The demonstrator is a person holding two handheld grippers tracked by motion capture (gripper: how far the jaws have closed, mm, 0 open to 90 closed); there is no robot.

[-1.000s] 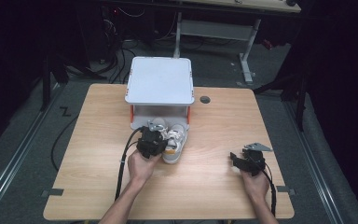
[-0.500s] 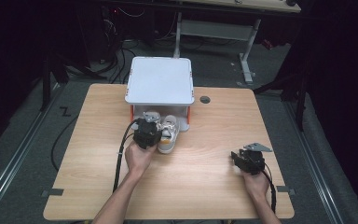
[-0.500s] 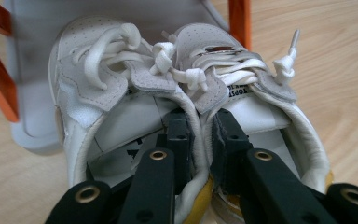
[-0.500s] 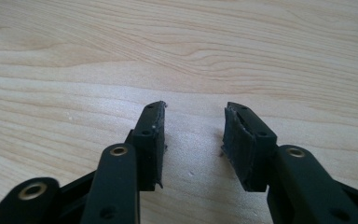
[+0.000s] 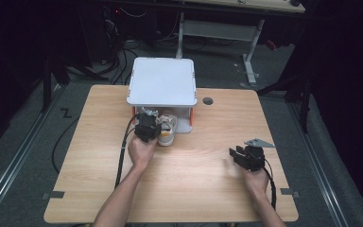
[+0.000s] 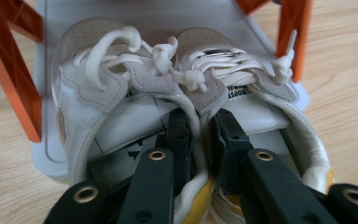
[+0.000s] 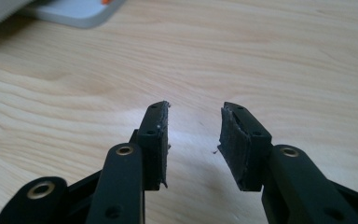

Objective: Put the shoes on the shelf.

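Right now I have my left gripper [image 6: 200, 140] clamped on the pair of small white-and-beige lace-up sneakers [image 6: 186, 93], one jaw inside each shoe so the two inner collars are pinched together between them. The toes of the pair already sit on the lower grey tray of the small shelf [image 5: 161, 80], a white-topped stand with orange legs [image 6: 9, 70] at the far edge of the wooden table [image 5: 208, 189], while the heels hang out over the tray's near rim. In the high view the left gripper [image 5: 146, 126] is just in front of the shelf's near side with the sneakers [image 5: 166, 132] half under the top board. My right gripper [image 7: 193, 140] rests near the table's right edge, well apart from the shelf, its jaws spread with nothing between them; I see it in the high view too [image 5: 246, 156]. As I judge it, the step in hand is sliding the shoes fully onto the tray. To do it well I should keep the grip firm, push straight between the two front legs so neither shoe catches an orange post, keep the soles flat on the tray, and only let go once the heels are past the rim.
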